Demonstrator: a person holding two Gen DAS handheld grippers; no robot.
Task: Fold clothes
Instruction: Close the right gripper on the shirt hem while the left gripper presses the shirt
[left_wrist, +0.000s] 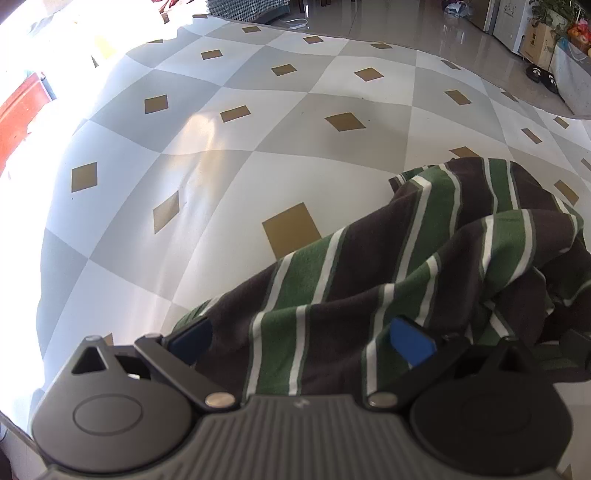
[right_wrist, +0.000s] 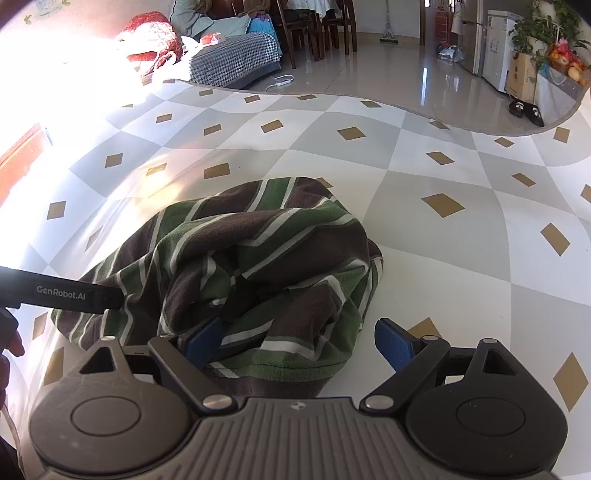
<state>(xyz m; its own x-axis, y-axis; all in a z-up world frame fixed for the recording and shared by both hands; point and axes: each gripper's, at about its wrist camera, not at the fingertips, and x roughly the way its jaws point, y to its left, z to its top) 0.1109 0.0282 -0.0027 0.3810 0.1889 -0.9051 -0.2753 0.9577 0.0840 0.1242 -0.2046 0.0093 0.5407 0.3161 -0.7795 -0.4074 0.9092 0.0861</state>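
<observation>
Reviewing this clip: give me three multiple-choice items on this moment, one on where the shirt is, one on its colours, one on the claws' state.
1. Where does the shirt lie?
A. on a chair
B. on the checked cloth
C. in a basket

2. What colours are its stripes?
A. red and blue
B. yellow and black
C. green, brown and white

3. How do the two claws stand?
A. both open
B. both shut on the shirt
C. one open, one shut

Key: 1 B, it sits crumpled on the diamond-patterned cloth. 2 C, those bands show in both views. 3 A, the left claw and the right claw each show their blue fingers spread apart around fabric.
</observation>
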